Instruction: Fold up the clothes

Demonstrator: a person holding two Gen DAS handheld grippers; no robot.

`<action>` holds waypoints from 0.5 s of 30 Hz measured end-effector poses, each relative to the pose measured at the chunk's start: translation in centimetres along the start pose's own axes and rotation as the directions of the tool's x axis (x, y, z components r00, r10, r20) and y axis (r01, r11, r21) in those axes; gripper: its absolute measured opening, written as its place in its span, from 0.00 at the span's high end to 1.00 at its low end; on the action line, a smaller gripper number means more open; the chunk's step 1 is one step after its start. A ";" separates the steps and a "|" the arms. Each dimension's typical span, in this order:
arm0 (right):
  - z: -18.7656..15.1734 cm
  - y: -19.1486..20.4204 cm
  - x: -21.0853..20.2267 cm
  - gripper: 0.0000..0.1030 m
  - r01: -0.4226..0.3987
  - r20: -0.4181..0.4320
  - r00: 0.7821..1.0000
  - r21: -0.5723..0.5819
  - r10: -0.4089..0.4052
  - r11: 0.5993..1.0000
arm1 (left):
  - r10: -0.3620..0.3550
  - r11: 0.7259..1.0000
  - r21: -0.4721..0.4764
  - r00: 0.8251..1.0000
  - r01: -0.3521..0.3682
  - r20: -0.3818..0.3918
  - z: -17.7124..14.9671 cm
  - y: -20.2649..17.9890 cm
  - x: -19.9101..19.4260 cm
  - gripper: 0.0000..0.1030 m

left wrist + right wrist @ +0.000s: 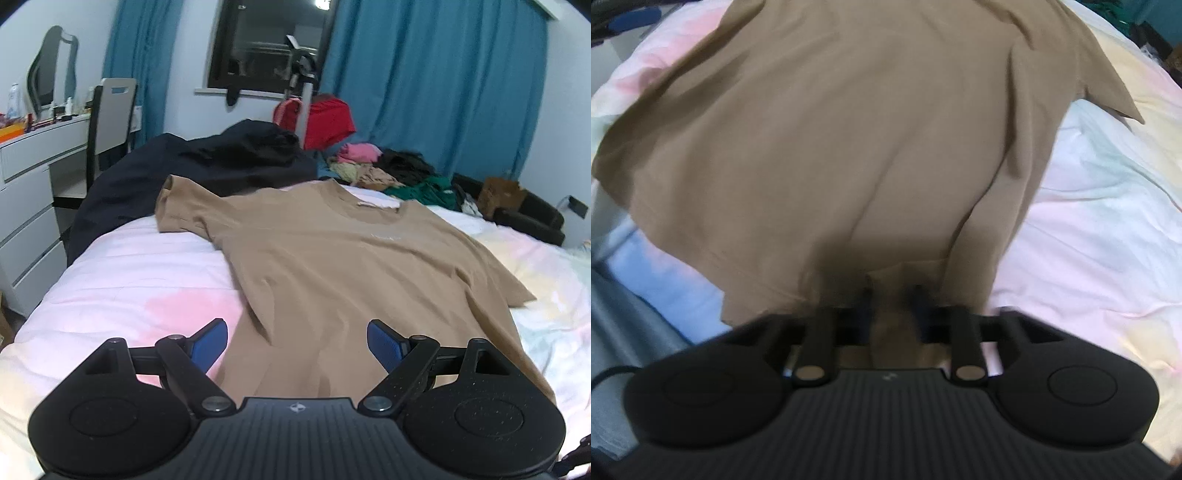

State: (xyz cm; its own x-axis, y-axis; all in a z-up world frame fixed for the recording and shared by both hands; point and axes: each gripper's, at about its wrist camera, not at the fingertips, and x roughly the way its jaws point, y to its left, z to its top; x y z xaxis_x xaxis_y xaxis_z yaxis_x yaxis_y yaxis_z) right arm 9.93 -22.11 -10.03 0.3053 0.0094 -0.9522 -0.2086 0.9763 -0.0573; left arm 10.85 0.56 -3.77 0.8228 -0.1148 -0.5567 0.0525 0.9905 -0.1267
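Note:
A tan T-shirt (325,258) lies spread on the bed, collar at the far end, hem toward me. My left gripper (297,341) is open, its blue pads (210,341) wide apart just above the shirt's lower left part, holding nothing. In the right wrist view the shirt (831,147) fills the frame. My right gripper (892,295) is nearly closed, its fingers pinching a fold of the shirt's hem at the near edge; the view is blurred.
The bed has a white and pink cover (129,277). A dark blanket (207,162) and a pile of mixed clothes (388,170) lie at the far end. A white dresser (29,206) and chair (110,122) stand left. Blue curtains (436,85) hang behind.

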 end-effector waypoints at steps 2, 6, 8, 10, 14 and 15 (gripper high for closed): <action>-0.2 -0.7 -0.9 0.94 0.001 -0.005 1.000 0.024 -0.001 1.000 | -0.013 1.000 -0.028 1.000 0.013 -0.019 0.1 0.3 0.1 0.18; -1.1 -2.7 -2.4 0.94 0.039 -0.031 0.999 0.070 -0.037 0.997 | -0.073 0.988 -0.141 0.995 0.064 -0.063 0.5 2.1 0.3 0.19; -1.9 -3.7 -3.0 0.94 0.040 -0.046 0.998 0.095 -0.036 0.995 | -0.078 0.983 -0.174 0.994 0.063 -0.083 0.6 2.9 0.3 0.19; -2.8 -4.4 -3.7 0.94 0.035 -0.039 0.999 0.120 -0.031 0.992 | -0.088 0.983 -0.173 0.990 0.069 -0.107 0.7 3.7 0.1 0.22; -3.3 -5.9 -6.7 0.91 0.030 0.086 0.995 0.252 -0.053 0.967 | -0.129 0.977 -0.183 0.986 0.109 -0.102 1.5 5.8 -1.7 0.23; -3.4 -6.2 -7.6 0.90 0.026 0.122 0.990 0.288 -0.064 0.957 | -0.137 0.977 -0.175 0.986 0.119 -0.095 1.7 6.3 -2.3 0.22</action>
State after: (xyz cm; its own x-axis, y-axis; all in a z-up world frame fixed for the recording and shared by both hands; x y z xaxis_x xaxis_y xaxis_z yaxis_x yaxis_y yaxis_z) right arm 5.74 -28.98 -3.45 0.4294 -0.0265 -0.9027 0.0758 0.9971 0.0067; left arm 10.25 7.21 -1.91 0.7505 -0.2564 -0.6091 0.0508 0.9413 -0.3336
